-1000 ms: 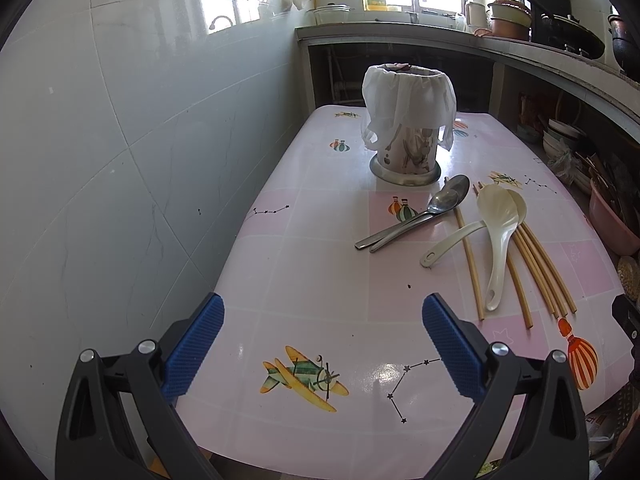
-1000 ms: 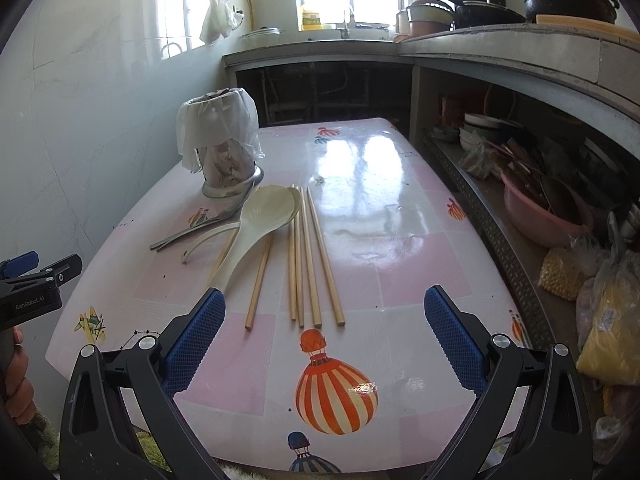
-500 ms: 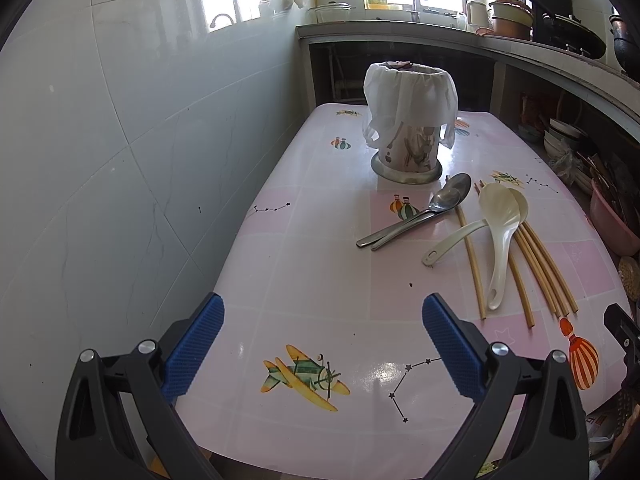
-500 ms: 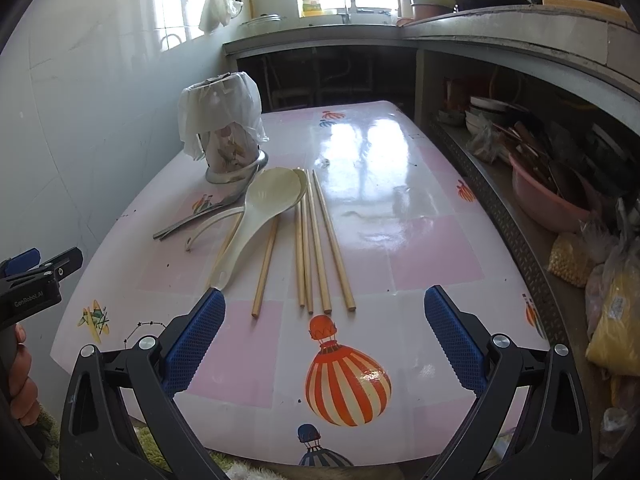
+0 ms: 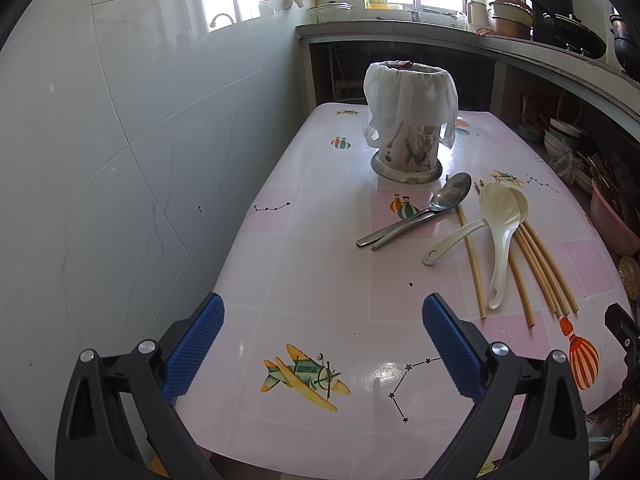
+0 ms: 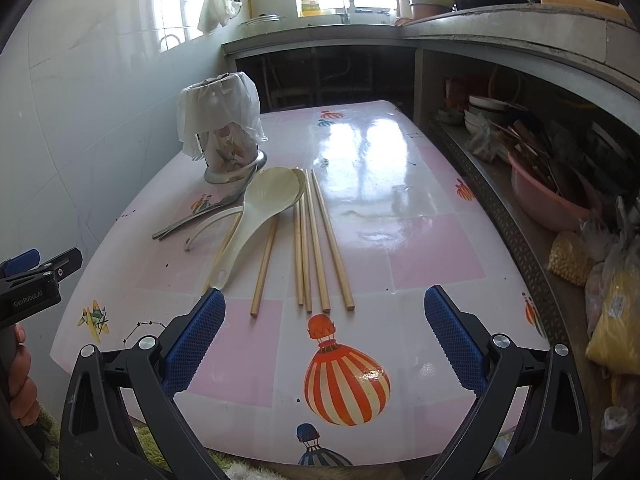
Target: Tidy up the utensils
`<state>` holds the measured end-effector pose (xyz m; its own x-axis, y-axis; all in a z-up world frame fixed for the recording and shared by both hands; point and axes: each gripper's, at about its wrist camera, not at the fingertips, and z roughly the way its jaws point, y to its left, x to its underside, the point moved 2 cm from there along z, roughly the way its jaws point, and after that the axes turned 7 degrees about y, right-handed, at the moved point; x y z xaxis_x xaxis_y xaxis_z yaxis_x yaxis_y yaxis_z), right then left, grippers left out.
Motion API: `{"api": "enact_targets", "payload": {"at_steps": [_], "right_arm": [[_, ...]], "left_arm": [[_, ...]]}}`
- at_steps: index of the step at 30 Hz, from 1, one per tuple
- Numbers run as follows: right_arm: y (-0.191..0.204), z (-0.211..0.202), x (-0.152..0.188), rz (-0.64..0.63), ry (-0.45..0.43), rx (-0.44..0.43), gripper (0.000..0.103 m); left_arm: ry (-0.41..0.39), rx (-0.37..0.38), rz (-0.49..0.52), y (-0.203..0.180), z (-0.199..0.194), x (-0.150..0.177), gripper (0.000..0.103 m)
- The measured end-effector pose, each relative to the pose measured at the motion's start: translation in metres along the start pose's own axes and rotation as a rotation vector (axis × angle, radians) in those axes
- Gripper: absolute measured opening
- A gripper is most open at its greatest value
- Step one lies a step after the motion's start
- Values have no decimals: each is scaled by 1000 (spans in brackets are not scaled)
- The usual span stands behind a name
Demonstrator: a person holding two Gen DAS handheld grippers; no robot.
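On the pink table (image 5: 320, 264) lie two metal spoons (image 5: 420, 216), two cream plastic spoons (image 5: 500, 236) and several wooden chopsticks (image 5: 536, 268). A utensil cup (image 5: 410, 136) lined with a white bag stands behind them. In the right wrist view the big cream spoon (image 6: 256, 216) and the chopsticks (image 6: 316, 240) lie just ahead, the cup (image 6: 222, 128) at the far left. My left gripper (image 5: 322, 344) is open and empty over the table's near end. My right gripper (image 6: 324, 336) is open and empty, short of the chopstick ends.
A tiled wall (image 5: 100, 140) runs along the table's left side. A concrete counter with shelves (image 6: 520, 92) holds bowls, a pink basin (image 6: 552, 196) and bags on the right. The left gripper's body (image 6: 36, 280) shows at the right wrist view's left edge.
My right gripper has moved forward toward the chopsticks and spoons. My left gripper has barely moved.
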<state>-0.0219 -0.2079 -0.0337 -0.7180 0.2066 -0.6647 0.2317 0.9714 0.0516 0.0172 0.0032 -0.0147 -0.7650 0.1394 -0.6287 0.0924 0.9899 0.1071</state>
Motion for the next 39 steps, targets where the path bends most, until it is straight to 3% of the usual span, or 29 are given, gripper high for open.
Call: {"api": "enact_targets", "payload": {"at_steps": [10, 20, 33, 36, 39], "right_arm": [[-4, 5, -9, 7, -10, 18, 95], [-4, 23, -39, 25, -14, 35, 95], [11, 52, -94, -100, -43, 95, 95], [12, 57, -100, -121, -53, 47, 95], [11, 61, -102, -126, -55, -80, 95]], "left_arm": [[12, -4, 2, 0, 9, -4, 97], [23, -13, 7, -4, 26, -37, 97], [57, 11, 22, -9, 61, -72, 97], [67, 23, 31, -13, 71, -78, 97], [64, 74, 46, -18, 82, -83, 97]]}}
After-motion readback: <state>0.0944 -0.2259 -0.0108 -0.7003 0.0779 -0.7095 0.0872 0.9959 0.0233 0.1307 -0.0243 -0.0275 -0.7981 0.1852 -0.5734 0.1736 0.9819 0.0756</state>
